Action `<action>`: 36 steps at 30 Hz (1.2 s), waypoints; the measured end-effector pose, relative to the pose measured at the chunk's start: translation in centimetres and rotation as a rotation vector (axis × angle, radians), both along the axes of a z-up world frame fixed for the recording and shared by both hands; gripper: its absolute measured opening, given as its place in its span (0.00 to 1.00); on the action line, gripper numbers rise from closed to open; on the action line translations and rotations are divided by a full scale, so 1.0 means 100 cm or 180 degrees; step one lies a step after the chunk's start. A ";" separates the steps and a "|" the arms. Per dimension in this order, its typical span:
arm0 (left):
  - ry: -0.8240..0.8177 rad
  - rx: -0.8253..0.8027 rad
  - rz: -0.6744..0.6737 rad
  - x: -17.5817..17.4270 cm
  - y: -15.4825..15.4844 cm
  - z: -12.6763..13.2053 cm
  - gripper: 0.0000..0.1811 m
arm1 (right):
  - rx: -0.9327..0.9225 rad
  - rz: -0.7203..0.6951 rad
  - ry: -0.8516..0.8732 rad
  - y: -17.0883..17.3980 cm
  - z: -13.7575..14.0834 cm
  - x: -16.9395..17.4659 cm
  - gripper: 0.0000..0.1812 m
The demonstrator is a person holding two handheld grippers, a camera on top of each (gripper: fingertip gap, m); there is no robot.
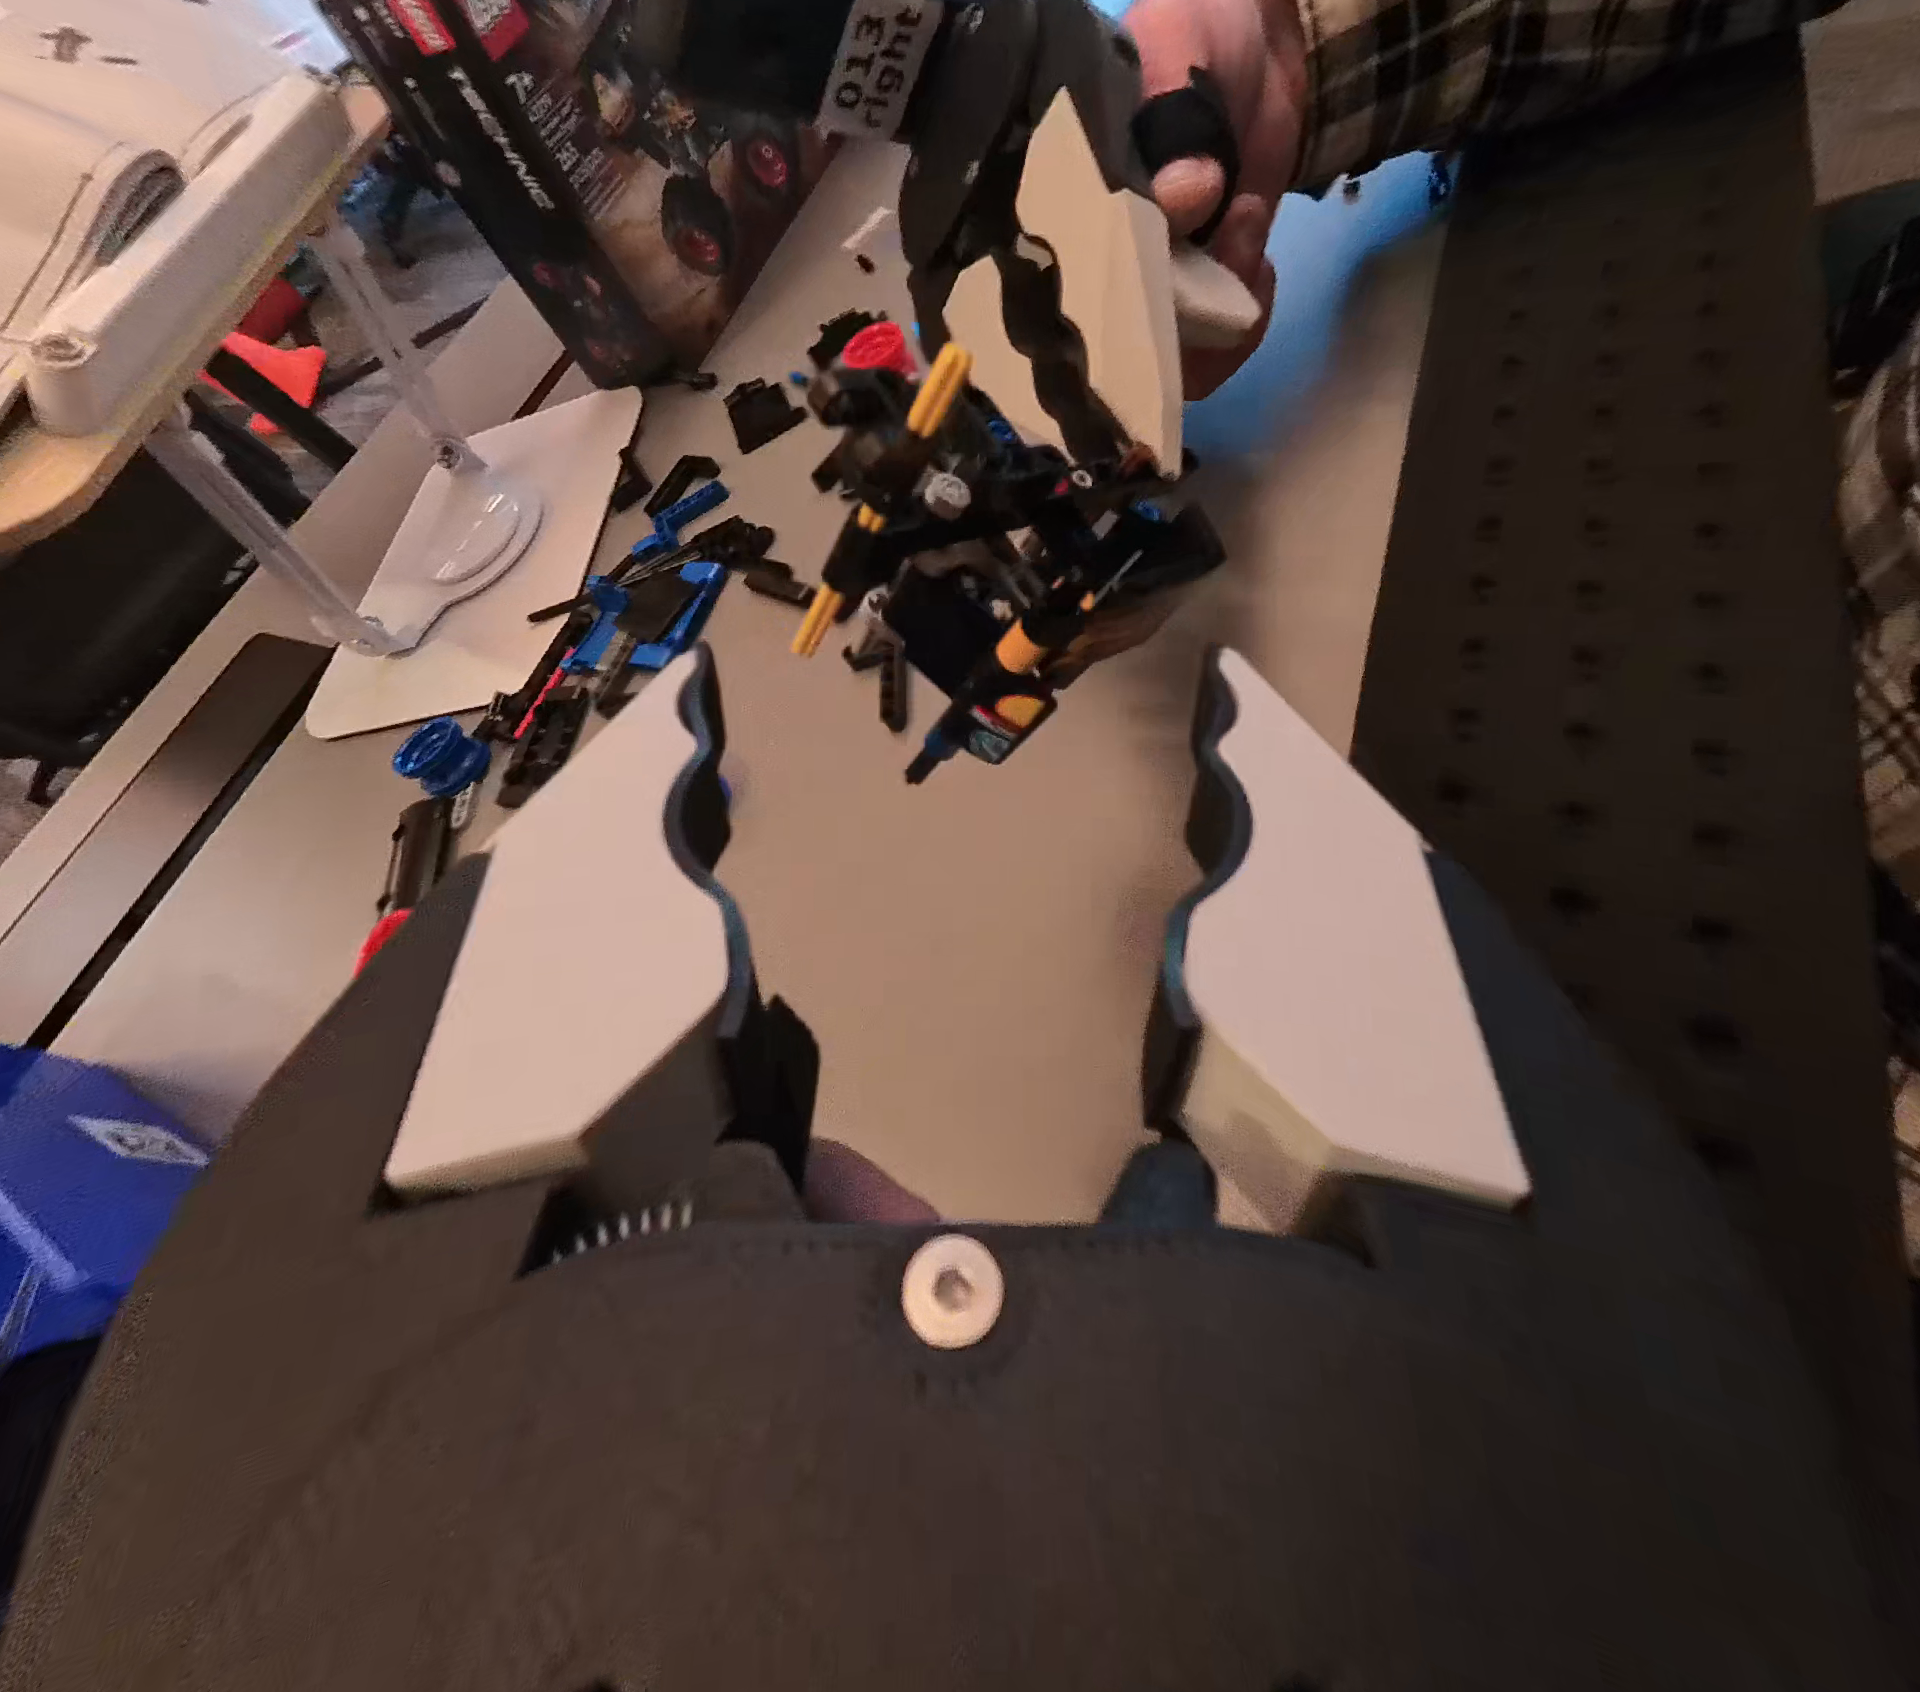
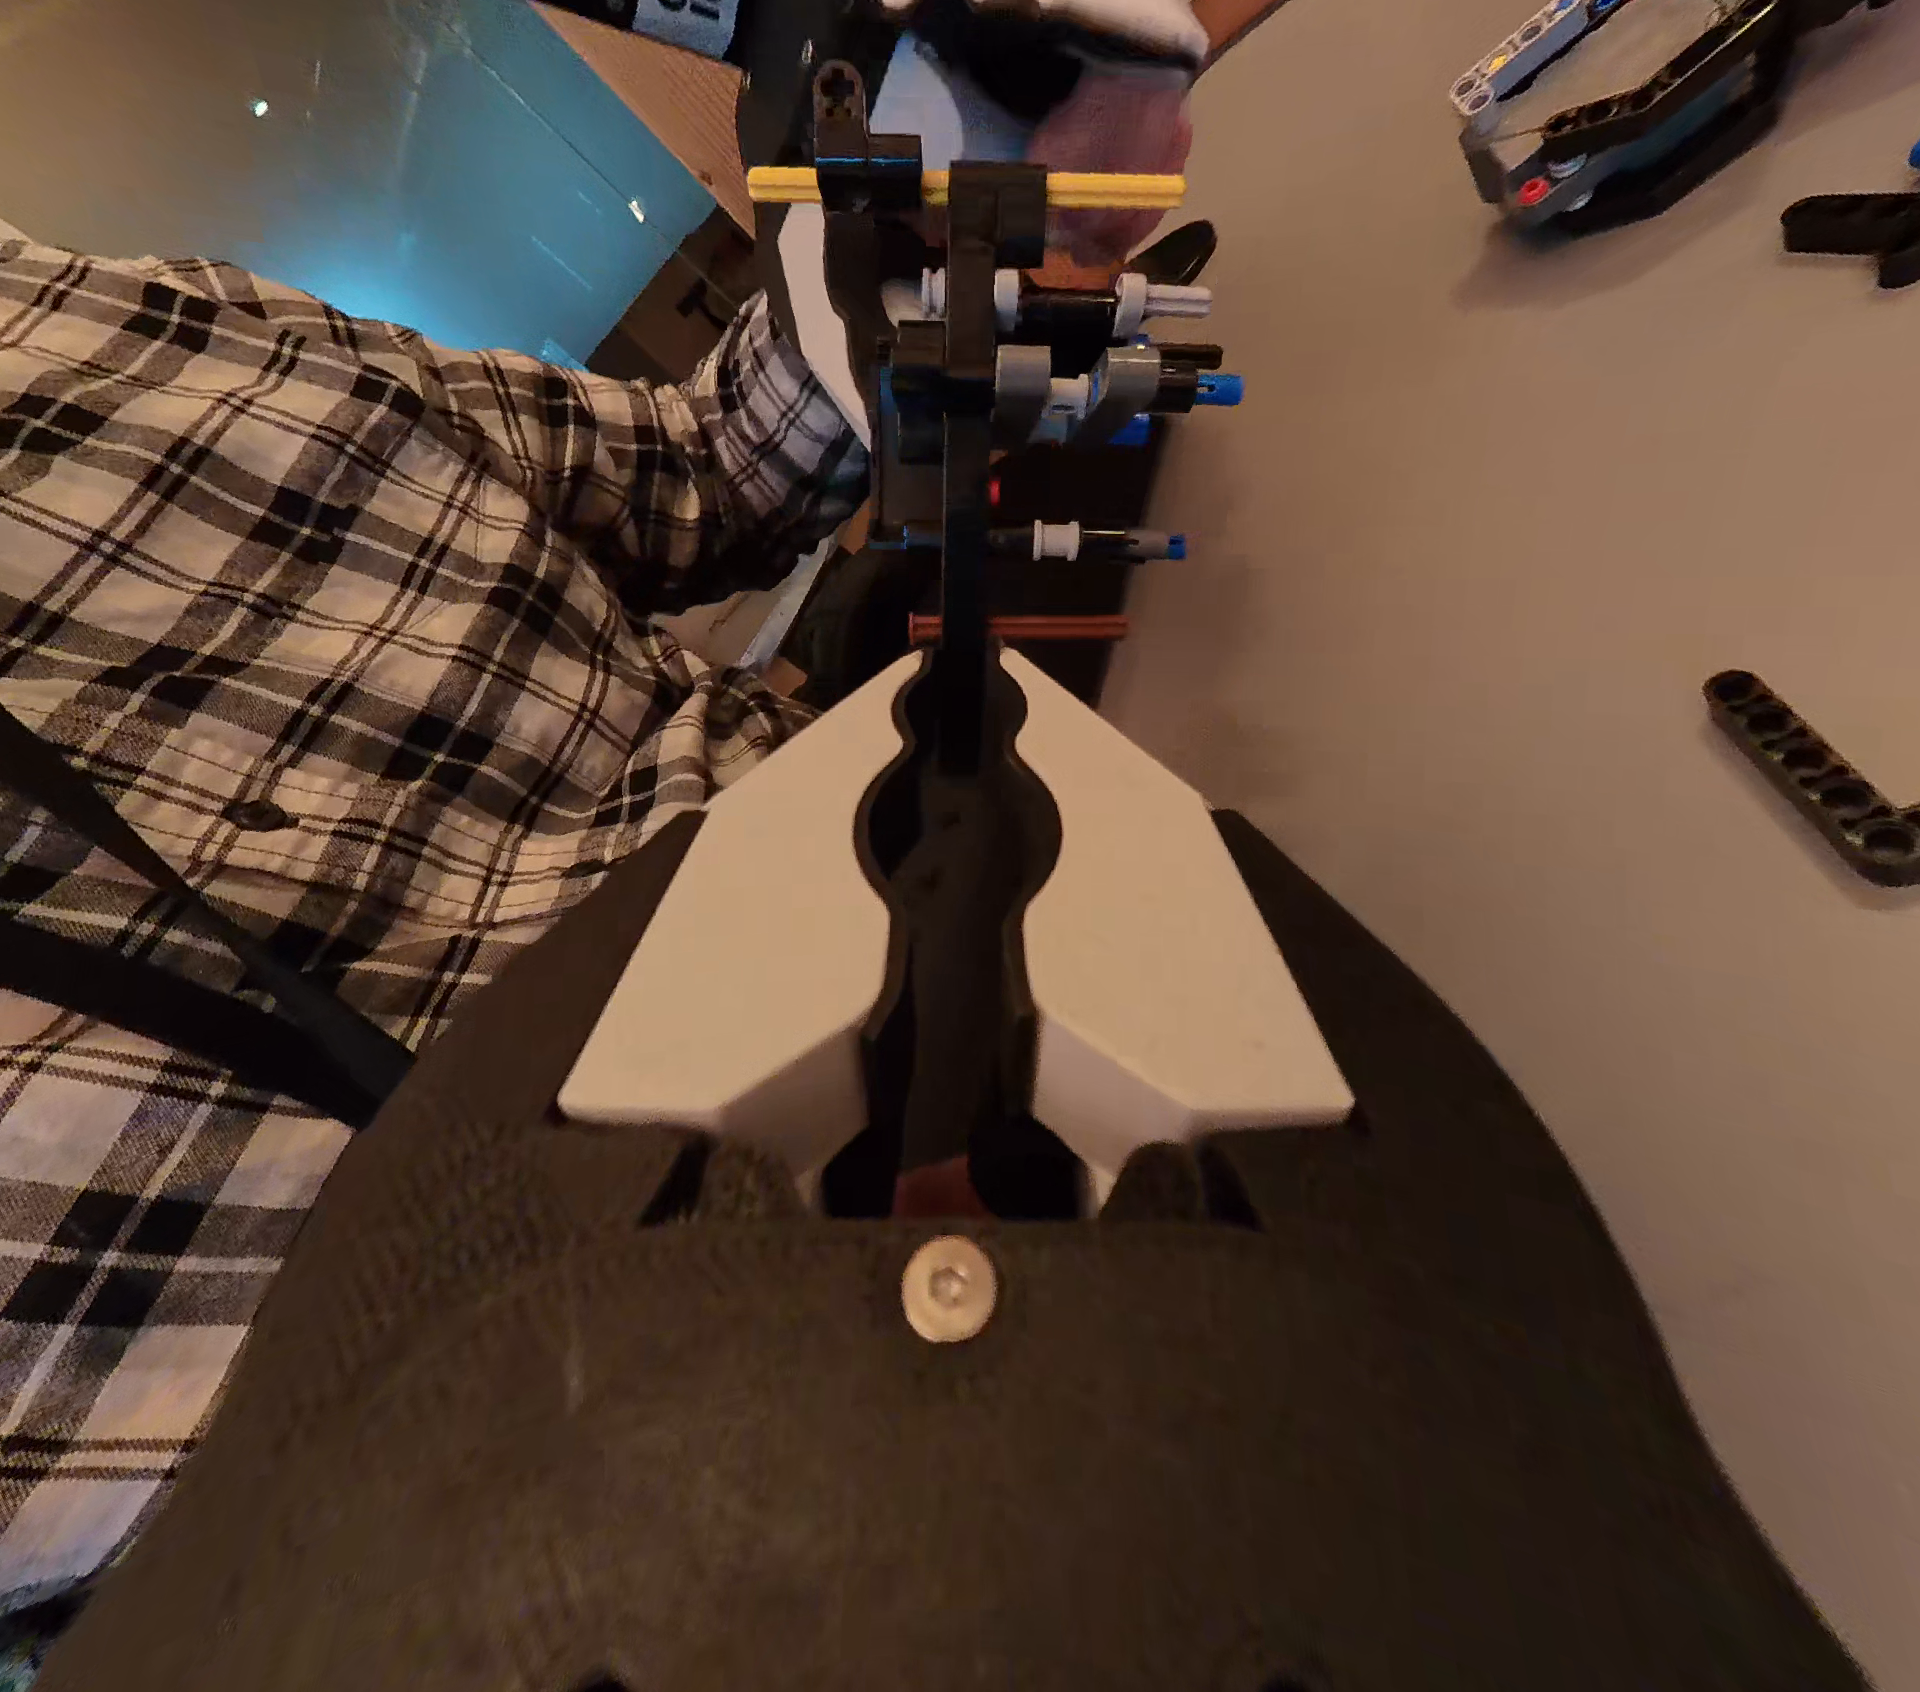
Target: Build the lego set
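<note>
I clamp R gripper point(image 2: 961, 707) on chassis point(image 2: 961, 395), 12 o'clock, steadying it; L gripper point(image 1: 956, 707) wide, empty, free for parts point(image 1: 644, 603).

A grey table point(image 1: 966, 946) carries everything. Seen from the left tongs point(image 1: 961, 769), loose black and blue parts point(image 1: 665, 593) lie ahead to the left, with a blue wheel point(image 1: 442, 754) just beside the left finger. Farther ahead on that side stands the set's box point(image 1: 561, 115), upright, and a white board point(image 1: 488, 562) with a clear stand point(image 1: 457, 520) on it. Seen from the right tongs point(image 2: 961, 707), a black bent beam point(image 2: 1813, 775) lies to the right, and a part-built frame point(image 2: 1662, 32) farther off.
</note>
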State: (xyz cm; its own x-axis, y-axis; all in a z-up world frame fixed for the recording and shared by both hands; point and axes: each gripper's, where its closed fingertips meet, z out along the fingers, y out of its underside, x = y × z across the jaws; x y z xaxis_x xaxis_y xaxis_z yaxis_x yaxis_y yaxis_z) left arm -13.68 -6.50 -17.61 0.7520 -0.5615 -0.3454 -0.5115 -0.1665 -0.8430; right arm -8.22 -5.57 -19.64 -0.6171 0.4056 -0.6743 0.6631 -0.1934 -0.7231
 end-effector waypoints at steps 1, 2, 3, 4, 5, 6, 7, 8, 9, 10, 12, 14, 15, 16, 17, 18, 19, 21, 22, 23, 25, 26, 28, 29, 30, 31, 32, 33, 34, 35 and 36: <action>0.0018 -0.0024 -0.0095 0.004 -0.001 0.000 0.51 | 0.0001 0.0036 -0.0014 -0.001 -0.001 0.002 0.02; 0.0086 -0.0068 -0.0196 0.009 -0.002 -0.002 0.52 | 0.0002 0.0068 -0.0023 -0.003 -0.002 0.003 0.02; 0.0193 -0.0128 -0.0272 0.013 -0.002 -0.007 0.53 | 0.0000 0.0098 -0.0037 -0.004 -0.002 0.004 0.02; 0.0280 -0.0208 -0.0354 0.017 -0.002 -0.014 0.52 | -0.0003 0.0134 -0.0050 -0.005 -0.003 0.005 0.02; 0.0328 -0.0285 -0.0436 0.022 -0.002 -0.020 0.50 | 0.0002 0.0180 -0.0061 -0.007 -0.004 0.007 0.02; 0.0355 -0.0319 -0.0480 0.025 -0.001 -0.024 0.47 | 0.0020 0.0228 -0.0073 -0.009 -0.006 0.009 0.02; 0.0347 -0.0311 -0.0483 0.026 0.001 -0.026 0.40 | 0.0049 0.0259 -0.0085 -0.010 -0.008 0.010 0.02; 0.0267 -0.0305 -0.0533 0.029 0.001 -0.025 0.38 | 0.0050 0.0268 -0.0093 -0.011 -0.009 0.011 0.02; 0.0170 -0.0296 -0.0538 0.029 0.001 -0.024 0.37 | 0.0024 0.0259 -0.0094 -0.010 -0.008 0.011 0.03; 0.0100 -0.0291 -0.0502 0.028 0.002 -0.023 0.37 | 0.0006 0.0231 -0.0084 -0.008 -0.006 0.010 0.03; 0.0024 -0.0316 -0.0385 0.024 0.005 -0.024 0.36 | -0.0013 0.0143 -0.0064 -0.003 -0.004 0.006 0.03; -0.0135 -0.0328 -0.0292 0.020 0.007 -0.021 0.34 | -0.0030 0.0003 -0.0043 0.003 -0.002 0.000 0.04; -0.0258 -0.0337 -0.0250 0.018 0.008 -0.018 0.33 | -0.0028 -0.0070 -0.0014 0.006 -0.001 -0.003 0.04; -0.0387 -0.0331 -0.0243 0.018 0.008 -0.015 0.32 | -0.0007 -0.0129 0.0045 0.008 0.002 -0.005 0.03; -0.0527 -0.0307 -0.0244 0.017 0.008 -0.010 0.30 | 0.0030 -0.0190 0.0125 0.010 0.005 -0.007 0.04; -0.0679 -0.0299 -0.0214 0.015 0.009 -0.006 0.29 | 0.0071 -0.0257 0.0209 0.013 0.009 -0.009 0.07; -0.0800 -0.0312 -0.0175 0.013 0.011 -0.004 0.29 | 0.0108 -0.0313 0.0279 0.015 0.013 -0.010 0.08; -0.0970 -0.0305 -0.0180 0.012 0.013 -0.002 0.29 | 0.0224 -0.0400 0.0370 0.018 0.016 -0.012 0.07; -0.1040 -0.0329 -0.0171 0.012 0.014 -0.002 0.29 | 0.0299 -0.0450 0.0388 0.019 0.014 -0.013 0.07; -0.1094 -0.0372 -0.0131 0.011 0.016 -0.004 0.29 | 0.0357 -0.0494 0.0401 0.021 0.012 -0.015 0.07; -0.1248 -0.0436 -0.0065 0.009 0.020 -0.006 0.29 | 0.0463 -0.0575 0.0446 0.026 0.011 -0.017 0.06; -0.1352 -0.0490 -0.0015 0.007 0.022 -0.008 0.29 | 0.0552 -0.0623 0.0482 0.028 0.009 -0.019 0.06; -0.1567 -0.0589 0.0053 0.006 0.024 -0.010 0.29 | 0.0787 -0.0715 0.0599 0.032 0.006 -0.022 0.06; -0.1663 -0.0641 0.0099 0.005 0.026 -0.011 0.29 | 0.0923 -0.0767 0.0661 0.035 0.005 -0.024 0.05; -0.1763 -0.0706 0.0134 0.005 0.027 -0.013 0.28 | 0.1053 -0.0811 0.0725 0.036 0.004 -0.025 0.06; -0.1841 -0.0783 0.0155 0.006 0.028 -0.015 0.28 | 0.1176 -0.0857 0.0793 0.038 0.003 -0.027 0.05; -0.1891 -0.0864 0.0181 0.006 0.028 -0.019 0.28 | 0.1326 -0.0890 0.0854 0.040 0.001 -0.028 0.04; -0.1921 -0.0919 0.0211 0.006 0.029 -0.022 0.28 | 0.1494 -0.0899 0.0900 0.042 -0.003 -0.028 0.03; -0.1944 -0.0949 0.0233 0.006 0.030 -0.024 0.28 | 0.1645 -0.0908 0.0938 0.043 -0.006 -0.029 0.03; -0.1988 -0.0966 0.0255 0.005 0.031 -0.025 0.28 | 0.1771 -0.0934 0.0987 0.044 -0.007 -0.030 0.03; -0.2063 -0.0977 0.0264 0.005 0.032 -0.025 0.28 | 0.1877 -0.0961 0.1044 0.044 -0.008 -0.031 0.03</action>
